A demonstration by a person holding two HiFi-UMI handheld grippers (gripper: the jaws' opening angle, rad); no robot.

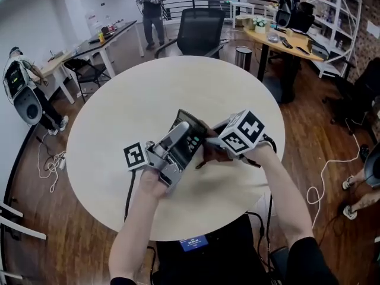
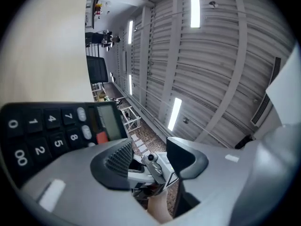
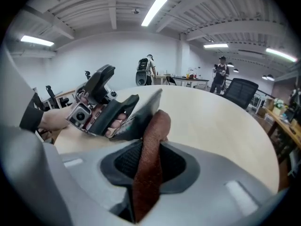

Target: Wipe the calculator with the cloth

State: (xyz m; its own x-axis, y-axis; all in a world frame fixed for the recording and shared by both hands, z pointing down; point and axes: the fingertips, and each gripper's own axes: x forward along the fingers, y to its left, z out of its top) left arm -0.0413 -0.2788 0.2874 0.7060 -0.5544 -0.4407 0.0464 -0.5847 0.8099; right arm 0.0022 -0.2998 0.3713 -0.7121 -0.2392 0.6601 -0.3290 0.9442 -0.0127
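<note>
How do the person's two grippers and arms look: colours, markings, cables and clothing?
Both the left gripper and the right gripper have light grey plastic bodies and jaws with black textured pads. Each carries a white cube with black square markers: the left cube, the right cube. A black cable runs from the left one. The person's top has dark sleeves.

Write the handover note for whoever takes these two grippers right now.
Left gripper: jaws apart, nothing between them. The calculator shows beside the outer side of one jaw, keys toward that gripper's camera.
Right gripper: shut on the brown cloth. Its free end points at the calculator's raised edge; contact can't be told.
The calculator sits tilted over the round table, between the grippers; what props it is unclear.
Done: cloth is gripped and at the calculator.
Left: wipe the calculator, probably steadying it first.
</note>
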